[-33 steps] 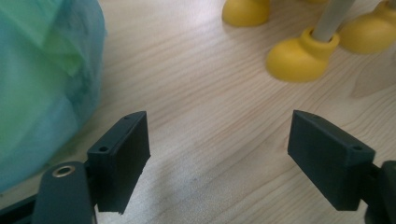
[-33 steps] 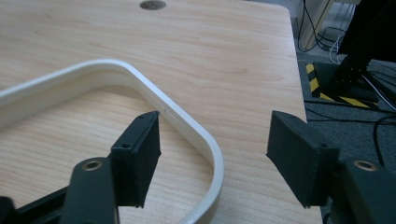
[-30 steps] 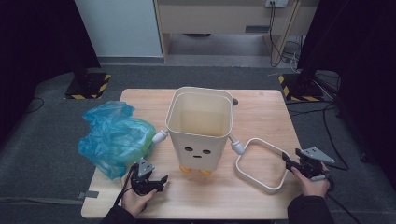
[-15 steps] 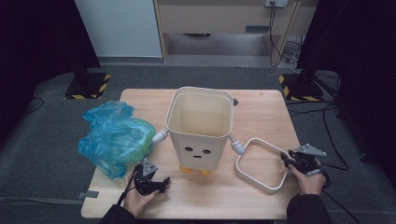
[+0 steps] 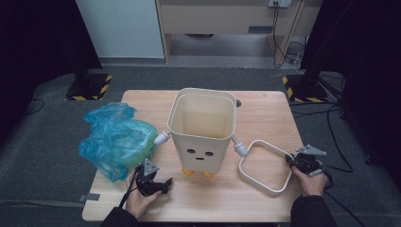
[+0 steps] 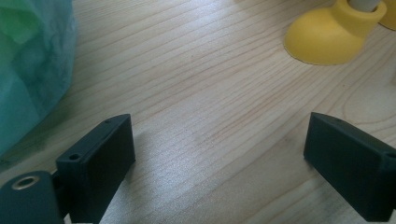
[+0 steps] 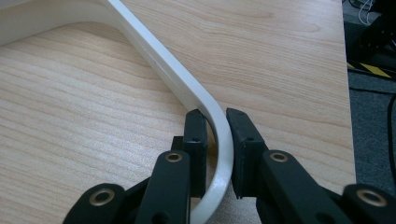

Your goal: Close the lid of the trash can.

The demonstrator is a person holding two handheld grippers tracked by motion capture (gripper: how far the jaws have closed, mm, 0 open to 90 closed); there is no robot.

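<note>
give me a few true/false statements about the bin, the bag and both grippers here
1. The right gripper has its fingers closed on the white frame. True; they have just been closing.
2. The left gripper holds the blue bag. False: its fingers are open over bare wood, with the bag off to one side.
3. The bin stands upright. True.
4. The bin has blue feet. False: they are yellow.

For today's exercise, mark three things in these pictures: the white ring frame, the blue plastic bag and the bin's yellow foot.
white ring frame [image 7: 163, 65]: right gripper view, on its curved bar.
blue plastic bag [image 5: 116, 139]: high view, middle of the crumpled plastic.
yellow foot [image 6: 324, 42]: left gripper view, on its dome.
</note>
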